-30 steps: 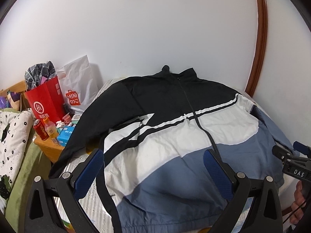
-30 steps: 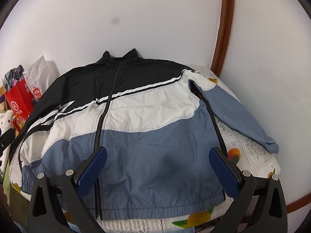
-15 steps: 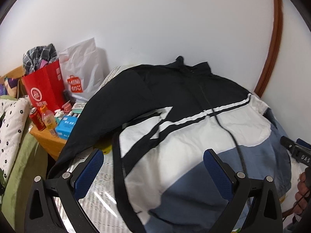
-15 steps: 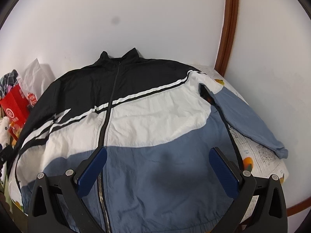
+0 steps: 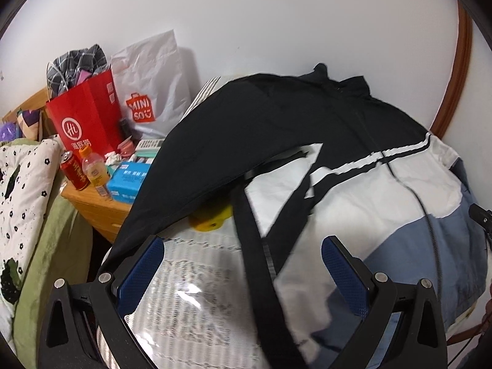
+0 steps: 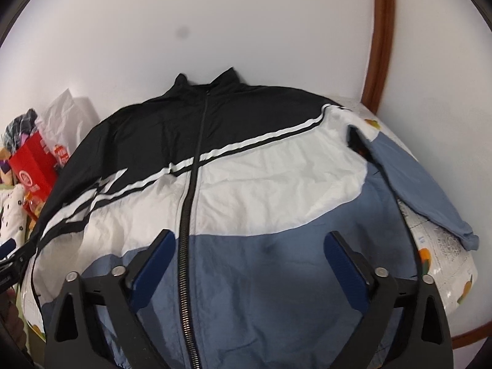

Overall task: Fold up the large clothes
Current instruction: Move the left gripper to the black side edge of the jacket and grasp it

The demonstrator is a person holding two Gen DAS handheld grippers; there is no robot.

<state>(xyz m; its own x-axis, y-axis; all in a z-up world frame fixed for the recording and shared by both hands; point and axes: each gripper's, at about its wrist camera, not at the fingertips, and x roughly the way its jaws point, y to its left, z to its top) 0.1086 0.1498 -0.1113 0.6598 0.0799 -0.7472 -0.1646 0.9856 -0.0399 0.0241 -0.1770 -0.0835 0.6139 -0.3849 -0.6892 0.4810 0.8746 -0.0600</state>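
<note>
A zipped jacket in black, white and blue lies flat, front up, on the bed with its collar toward the wall. Its blue right sleeve stretches out to the right. Its black left sleeve runs down the bed's left side. My left gripper is open and empty above the jacket's left edge and the patterned bedsheet. My right gripper is open and empty above the blue lower front, beside the zip.
A wooden nightstand left of the bed holds a red bag, a white Miniso bag, a can, a bottle and a tissue pack. A quilt lies at far left. A wooden frame stands against the wall.
Both grippers have moved forward and lower over the jacket. The left one has swung left toward the black sleeve and the bed's edge. Both stay open.
</note>
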